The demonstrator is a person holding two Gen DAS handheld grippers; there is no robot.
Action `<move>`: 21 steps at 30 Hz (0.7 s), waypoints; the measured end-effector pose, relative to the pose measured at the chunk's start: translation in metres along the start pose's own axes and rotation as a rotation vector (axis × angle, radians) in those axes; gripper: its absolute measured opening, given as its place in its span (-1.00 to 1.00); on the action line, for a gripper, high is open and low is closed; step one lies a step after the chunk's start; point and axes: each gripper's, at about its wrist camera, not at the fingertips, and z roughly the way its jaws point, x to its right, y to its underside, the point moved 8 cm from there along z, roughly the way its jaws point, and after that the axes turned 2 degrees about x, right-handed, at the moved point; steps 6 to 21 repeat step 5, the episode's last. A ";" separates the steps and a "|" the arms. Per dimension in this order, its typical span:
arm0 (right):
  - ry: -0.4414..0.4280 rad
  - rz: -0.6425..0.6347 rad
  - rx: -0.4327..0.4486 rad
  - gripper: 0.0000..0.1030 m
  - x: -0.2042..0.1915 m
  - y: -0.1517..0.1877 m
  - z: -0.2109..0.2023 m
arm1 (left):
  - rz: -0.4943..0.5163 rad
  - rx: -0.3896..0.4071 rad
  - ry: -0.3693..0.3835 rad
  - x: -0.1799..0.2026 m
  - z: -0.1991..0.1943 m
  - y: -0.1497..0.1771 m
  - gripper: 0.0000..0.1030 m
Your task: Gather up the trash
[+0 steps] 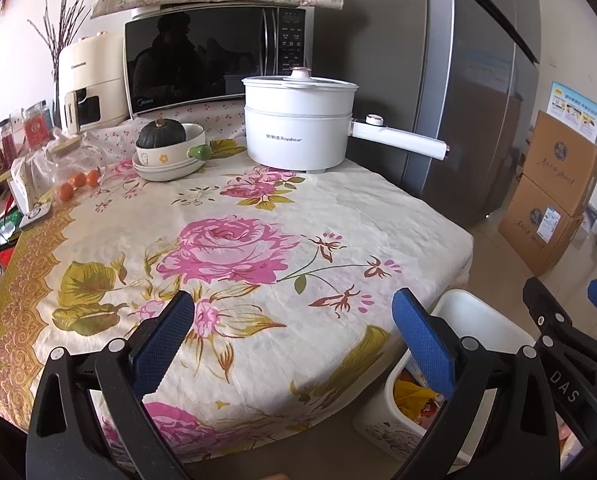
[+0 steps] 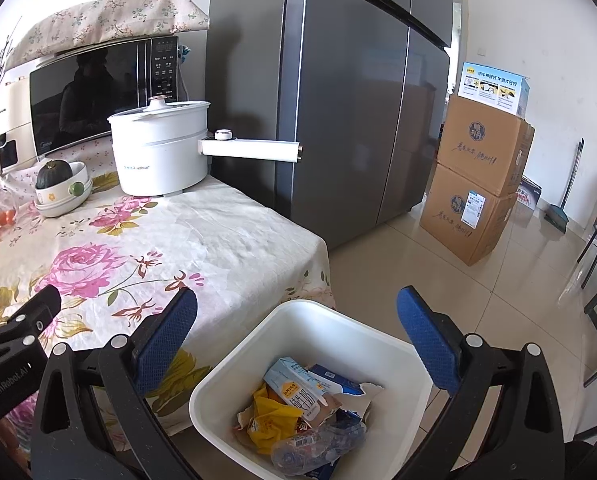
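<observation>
A white trash bin stands on the floor at the table's right corner; it also shows in the left wrist view. It holds a milk carton, a yellow wrapper, a crushed plastic bottle and torn paper. My right gripper is open and empty above the bin. My left gripper is open and empty over the front of the floral tablecloth. I see no loose trash on the cloth.
At the back of the table stand a white electric pot with a long handle, stacked bowls holding a squash, a microwave, an air fryer and jars. A grey fridge and cardboard boxes are to the right.
</observation>
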 end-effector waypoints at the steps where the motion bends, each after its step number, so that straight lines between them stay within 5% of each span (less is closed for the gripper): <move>1: 0.001 0.002 0.001 0.86 0.001 0.000 0.000 | -0.010 -0.003 0.000 -0.001 0.000 0.000 0.87; 21: 0.001 0.010 0.001 0.86 0.003 0.000 0.001 | -0.013 -0.015 0.000 -0.001 0.002 0.001 0.87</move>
